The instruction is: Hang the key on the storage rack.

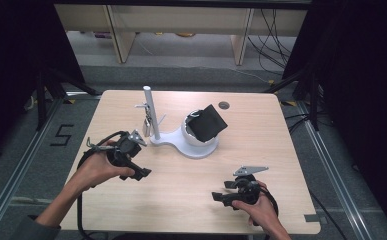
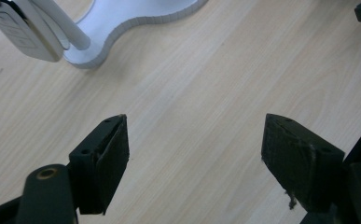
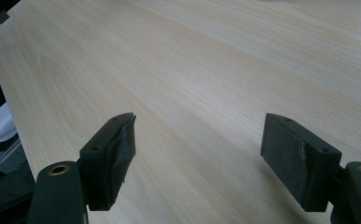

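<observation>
While both jaws gape empty, left gripper (image 1: 140,172) near white stand (image 1: 191,145), right gripper (image 1: 220,196) over bare table (image 1: 191,185).

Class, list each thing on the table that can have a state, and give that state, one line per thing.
left gripper: jaws open, nothing between them.
right gripper: jaws open, empty, over bare table.
white stand: upright post, metal tag hanging beside it.
black cloth: tilted in the stand's cup, sticking out.
</observation>
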A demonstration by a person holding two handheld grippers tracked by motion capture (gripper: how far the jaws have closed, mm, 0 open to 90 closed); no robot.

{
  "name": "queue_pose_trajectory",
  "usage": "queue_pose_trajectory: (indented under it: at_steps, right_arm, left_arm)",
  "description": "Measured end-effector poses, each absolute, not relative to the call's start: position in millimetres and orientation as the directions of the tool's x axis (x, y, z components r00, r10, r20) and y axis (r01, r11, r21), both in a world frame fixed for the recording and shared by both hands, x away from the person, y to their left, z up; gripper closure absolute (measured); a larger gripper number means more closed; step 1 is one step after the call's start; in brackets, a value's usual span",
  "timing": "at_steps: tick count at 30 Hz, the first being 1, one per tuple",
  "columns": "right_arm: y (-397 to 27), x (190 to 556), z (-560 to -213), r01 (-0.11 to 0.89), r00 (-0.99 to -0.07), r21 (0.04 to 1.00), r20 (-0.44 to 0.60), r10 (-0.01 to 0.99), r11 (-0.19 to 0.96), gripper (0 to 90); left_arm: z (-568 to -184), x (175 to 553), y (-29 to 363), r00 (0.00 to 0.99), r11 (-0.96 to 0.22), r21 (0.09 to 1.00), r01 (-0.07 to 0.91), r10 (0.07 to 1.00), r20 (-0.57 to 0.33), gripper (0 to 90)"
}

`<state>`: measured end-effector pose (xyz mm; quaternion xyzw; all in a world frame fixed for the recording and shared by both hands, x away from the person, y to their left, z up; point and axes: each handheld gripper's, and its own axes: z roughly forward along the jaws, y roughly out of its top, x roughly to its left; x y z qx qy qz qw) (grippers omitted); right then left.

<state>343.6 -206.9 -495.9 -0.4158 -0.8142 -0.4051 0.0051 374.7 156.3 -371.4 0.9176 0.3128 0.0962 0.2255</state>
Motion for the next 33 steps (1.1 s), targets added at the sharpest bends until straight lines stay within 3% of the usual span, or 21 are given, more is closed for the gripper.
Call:
queue_pose_trajectory:
  at_steps: [11, 26, 33]
  right_arm:
    - [-205.0, 343.2, -497.3, 0.711, -0.631, 0.638, 0.394, 0.668, 0.296, 27.1]
    - [-204.8, 344.3, -499.4, 0.695, -0.647, 0.647, 0.372, 0.665, 0.314, 26.8]
    - [-204.7, 344.1, -498.9, 0.705, -0.638, 0.649, 0.400, 0.658, 0.288, 26.8]
  left_arm:
    - [-389.5, 359.1, 158.9, 0.805, -0.701, 0.507, 0.502, 0.592, 0.021, 22.2]
    - [-415.7, 346.0, 158.8, 0.812, -0.697, 0.521, 0.492, 0.583, 0.014, 22.1]
    - [-437.9, 337.5, 161.0, 0.800, -0.670, 0.554, 0.494, 0.600, 0.012, 17.5]
